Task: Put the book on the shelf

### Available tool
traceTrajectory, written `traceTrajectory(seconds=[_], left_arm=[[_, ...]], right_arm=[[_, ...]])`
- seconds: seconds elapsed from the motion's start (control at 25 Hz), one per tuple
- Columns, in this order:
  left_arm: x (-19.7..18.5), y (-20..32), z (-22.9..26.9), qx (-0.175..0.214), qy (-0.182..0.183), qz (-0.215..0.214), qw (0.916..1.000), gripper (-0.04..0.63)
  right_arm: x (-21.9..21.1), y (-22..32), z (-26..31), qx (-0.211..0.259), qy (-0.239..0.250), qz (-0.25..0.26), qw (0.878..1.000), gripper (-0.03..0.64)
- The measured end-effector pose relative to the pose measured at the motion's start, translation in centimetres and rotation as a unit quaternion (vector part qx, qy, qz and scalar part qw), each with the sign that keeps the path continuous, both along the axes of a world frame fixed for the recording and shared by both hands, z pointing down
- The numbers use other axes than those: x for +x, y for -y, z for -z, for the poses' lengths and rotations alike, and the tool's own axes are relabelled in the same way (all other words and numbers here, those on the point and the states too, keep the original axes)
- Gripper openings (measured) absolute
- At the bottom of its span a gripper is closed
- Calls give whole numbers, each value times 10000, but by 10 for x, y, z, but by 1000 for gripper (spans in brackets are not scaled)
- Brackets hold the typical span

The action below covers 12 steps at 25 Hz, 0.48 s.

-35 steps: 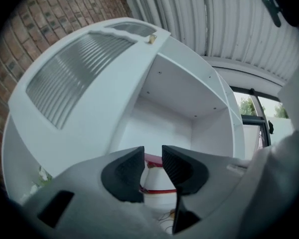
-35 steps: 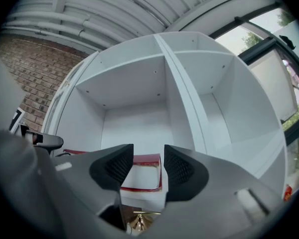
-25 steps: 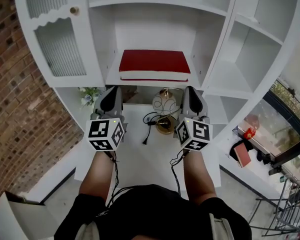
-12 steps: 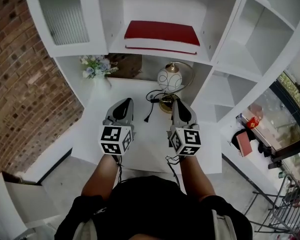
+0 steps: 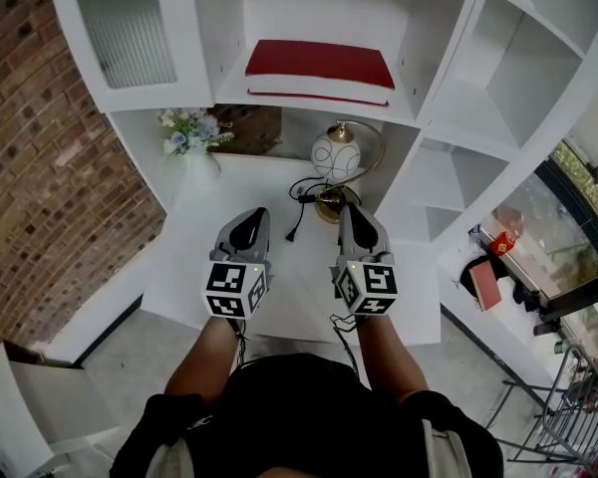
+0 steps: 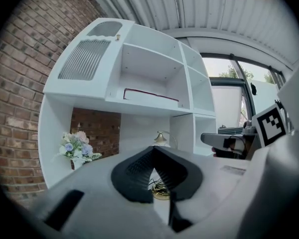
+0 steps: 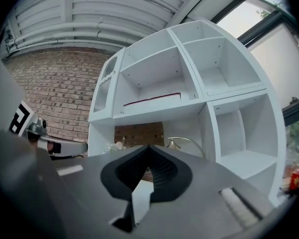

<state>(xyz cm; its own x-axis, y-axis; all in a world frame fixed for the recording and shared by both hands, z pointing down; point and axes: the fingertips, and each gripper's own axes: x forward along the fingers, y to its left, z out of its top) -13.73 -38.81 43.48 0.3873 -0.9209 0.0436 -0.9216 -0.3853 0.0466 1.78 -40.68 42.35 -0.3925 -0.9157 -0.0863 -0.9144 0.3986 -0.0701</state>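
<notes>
Looks done, or v. nearly. Red book (image 5: 319, 65) flat on its side in centre compartment of white shelf (image 5: 231, 86), upper level, long edge toward the front, untouched. Not in either hand-held gripper. Same story in both gripper views: thin red-edged slab on that board, up & away from the jaws.

Nothing obvious left to do re the book itself; at most lowering hands & ending, as a guess. Upright storage wanted? Can't tell. Going by the task wording alone, counted as met.

Pose: left hand-held gripper (image 5: 251, 217) & right hand-held gripper (image 5: 347, 212) side by side, near each other w/ a gap between, roughly parallel, tips fwd toward the shelf unit. Both over white tabletop (image 5: 189, 257), well short of & below the book's compartment. Marker cubes nearest the body, bare forearms behind, elbows tucked close to torso.

Left: jaws closed tip to tip, empty. Right: same, jaws together, no object between.

Beyond the tips, in the lower recess: round lamp w/ brass base (image 5: 334, 155), black cable (image 5: 297, 229) trailing onto tabletop, small flower bunch (image 5: 187, 130) at left. All clear of both tools.
</notes>
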Motion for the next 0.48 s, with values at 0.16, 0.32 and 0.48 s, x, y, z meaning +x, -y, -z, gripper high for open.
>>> traceTrajectory(seconds=[0.16, 0.32, 0.48], left_arm=[[3, -1, -5, -73, -92, -62, 9999, -2], [7, -1, -11, -156, -84, -108, 9998, -2], [8, -3, -17, -221, -70, -115, 9997, -2]], right_arm=[[-1, 0, -6, -63, -23, 8, 10000, 9], [1, -1, -15, -184, -2, 13, 9998, 9], [2, -2, -22, -271, 13, 16, 9996, 9]])
